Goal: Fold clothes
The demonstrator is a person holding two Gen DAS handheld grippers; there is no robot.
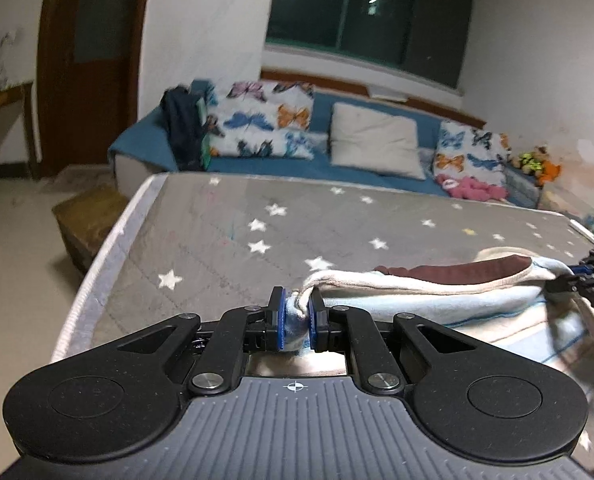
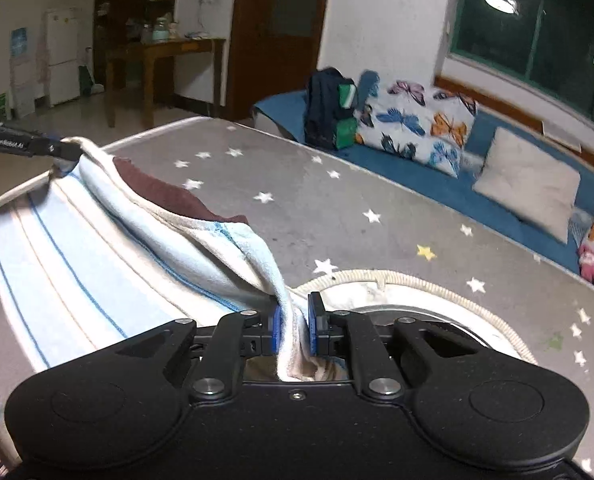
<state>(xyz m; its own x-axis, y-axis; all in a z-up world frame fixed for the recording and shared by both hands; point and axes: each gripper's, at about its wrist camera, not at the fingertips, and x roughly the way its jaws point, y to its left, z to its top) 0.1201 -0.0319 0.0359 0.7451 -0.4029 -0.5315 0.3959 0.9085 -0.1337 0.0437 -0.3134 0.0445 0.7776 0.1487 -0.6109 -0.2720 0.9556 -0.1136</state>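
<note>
Grey star-patterned bed cover (image 1: 225,240); behind it a blue sofa (image 1: 145,144) bearing butterfly-print cushions (image 1: 263,120), a plain beige pillow (image 1: 375,140) and pink plush toy (image 1: 471,189). Wooden table (image 2: 165,50), white refrigerator (image 2: 61,56), dark window (image 1: 371,16).

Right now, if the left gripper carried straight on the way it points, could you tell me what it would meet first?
Beyond the garment it is shut on, the left gripper points low across the grey star-print mattress. It would probably graze that surface first, and further on the blue sofa, though depth is unclear.
</note>
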